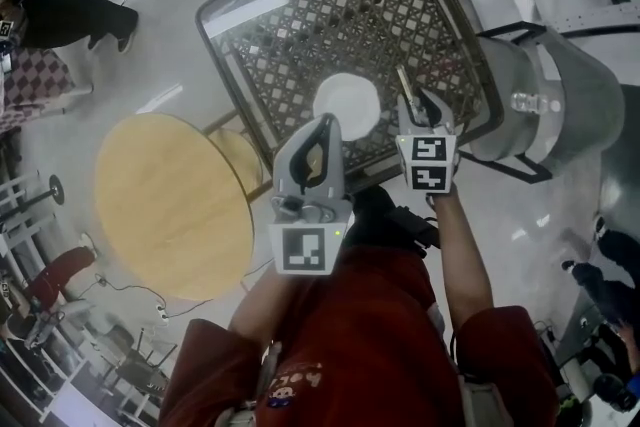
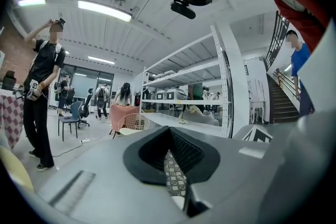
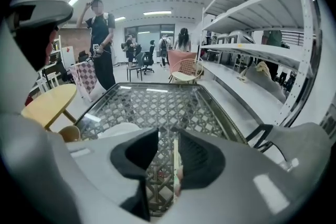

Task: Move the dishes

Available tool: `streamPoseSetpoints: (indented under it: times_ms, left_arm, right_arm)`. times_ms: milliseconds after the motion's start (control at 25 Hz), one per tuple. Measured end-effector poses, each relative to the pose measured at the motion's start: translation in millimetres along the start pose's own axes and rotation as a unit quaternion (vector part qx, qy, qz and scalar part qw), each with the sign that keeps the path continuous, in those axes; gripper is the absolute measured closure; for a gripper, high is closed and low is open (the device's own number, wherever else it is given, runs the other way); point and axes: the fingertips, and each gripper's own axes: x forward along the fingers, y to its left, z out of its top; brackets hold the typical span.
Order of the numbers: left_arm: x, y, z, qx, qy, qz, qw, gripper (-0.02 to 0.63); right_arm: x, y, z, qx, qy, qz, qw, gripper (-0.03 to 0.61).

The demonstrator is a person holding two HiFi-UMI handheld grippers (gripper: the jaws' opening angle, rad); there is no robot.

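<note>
While left gripper [image 1: 322, 130] closed, right gripper [image 1: 428, 107] parted near plate [image 1: 345, 103].

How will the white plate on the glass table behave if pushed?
The white plate looks stiff, probably ceramic, so fragile. On the smooth glass table it would likely slide easily. Lying flat and low, it seems unlikely to tip.

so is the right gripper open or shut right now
Open: on the right gripper the fingers stand apart, with the glass table showing through the gap and nothing pressed between them.
</note>
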Motion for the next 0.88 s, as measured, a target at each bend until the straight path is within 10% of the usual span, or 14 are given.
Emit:
streamPoseSetpoints:
  times_ms: [880]
  left_arm:
    - [-74.3,80.6,63.5,0.008,-0.069,0.106,0.9919,0.607]
  right_arm:
    - [-109.2,105.8,165.2,-0.052,-0.222,0.066,0.971,0.451]
